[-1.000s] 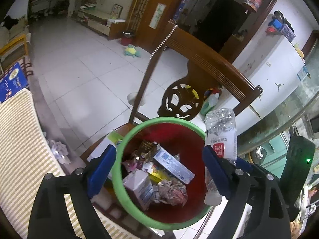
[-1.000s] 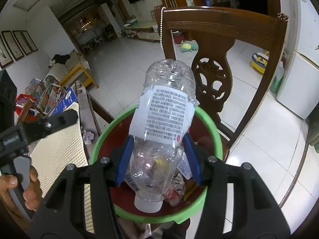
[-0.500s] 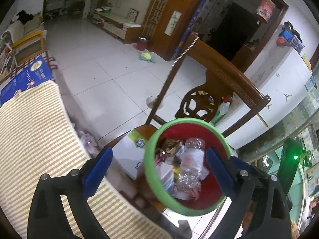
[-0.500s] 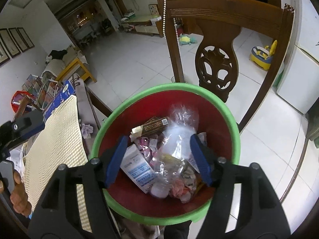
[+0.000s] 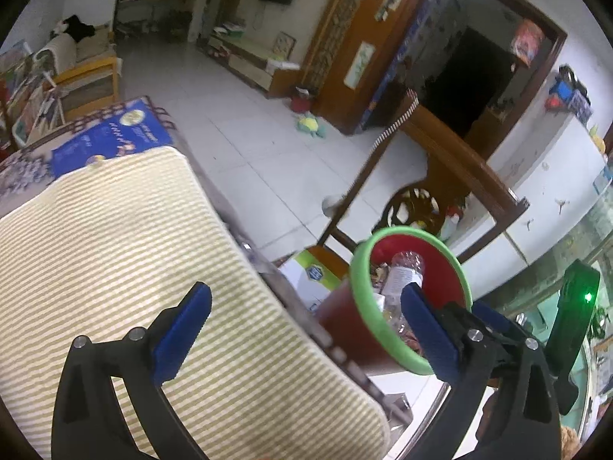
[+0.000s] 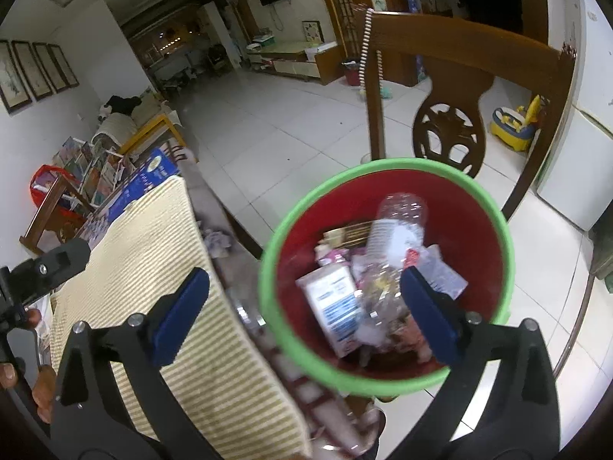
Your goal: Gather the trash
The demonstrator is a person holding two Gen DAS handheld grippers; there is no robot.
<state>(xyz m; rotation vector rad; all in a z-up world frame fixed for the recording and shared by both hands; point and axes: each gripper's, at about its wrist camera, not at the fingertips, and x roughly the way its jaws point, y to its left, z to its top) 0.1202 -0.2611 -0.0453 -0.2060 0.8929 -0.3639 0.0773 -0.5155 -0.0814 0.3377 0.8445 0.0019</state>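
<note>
I see the clear plastic bottle [image 6: 398,226] lying inside the red bin [image 6: 479,207] with the green rim, on top of a small carton [image 6: 335,299] and crumpled wrappers. The bin sits on a wooden chair [image 6: 459,53] beside my desk [image 5: 115,253], which wears a striped cloth. My right tongs [image 6: 306,306] are opening wide with nothing gripped; my left tongs [image 5: 302,329] are opening too, empty, over the desk edge.

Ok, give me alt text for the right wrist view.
Open right tongs, jaws opening and empty, hang over a green-rimmed red bin holding a clear plastic bottle, a carton and wrappers. A striped cloth lies left, a wooden chair behind.
</note>
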